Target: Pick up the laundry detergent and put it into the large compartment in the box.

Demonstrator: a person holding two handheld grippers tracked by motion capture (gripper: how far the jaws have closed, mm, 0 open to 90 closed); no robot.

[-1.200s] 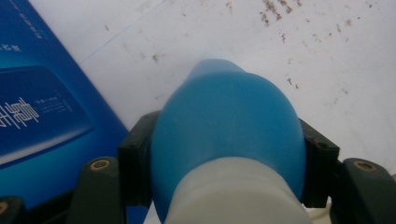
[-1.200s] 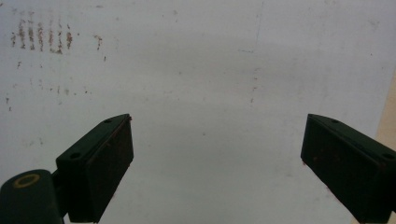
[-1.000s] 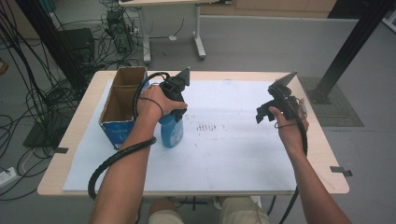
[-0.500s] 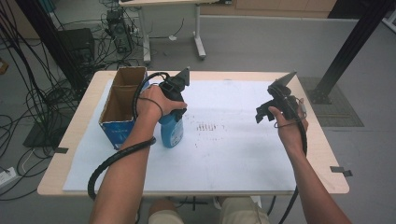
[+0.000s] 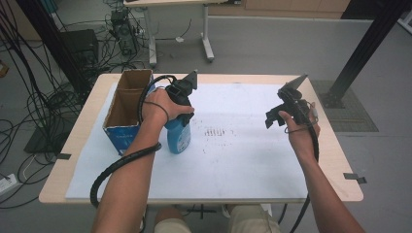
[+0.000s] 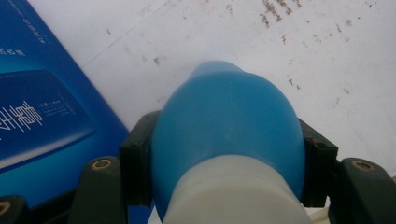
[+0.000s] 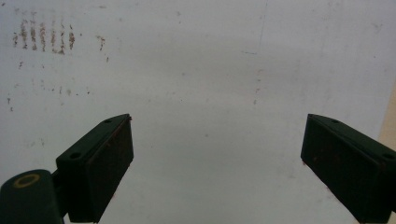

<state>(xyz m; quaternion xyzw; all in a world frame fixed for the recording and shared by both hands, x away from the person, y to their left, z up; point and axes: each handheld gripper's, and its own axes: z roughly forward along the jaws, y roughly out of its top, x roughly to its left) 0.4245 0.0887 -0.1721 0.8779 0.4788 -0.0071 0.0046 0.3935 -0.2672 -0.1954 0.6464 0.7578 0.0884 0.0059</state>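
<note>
Nothing is moving since the earlier frame: left gripper (image 6: 226, 154) is staying clamped on the blue bottle (image 5: 178, 136), just beside the open box (image 5: 124, 109); right gripper (image 7: 217, 163) is hovering spread apart over the white sheet (image 5: 243, 160).

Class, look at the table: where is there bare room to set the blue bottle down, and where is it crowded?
Free: the white sheet between the blue bottle and the right tool, apart from faint brown marks, and the strip nearest the person. Crowded: the left side, where the cardboard box stands beside the bottle gripped by the left tool.
</note>
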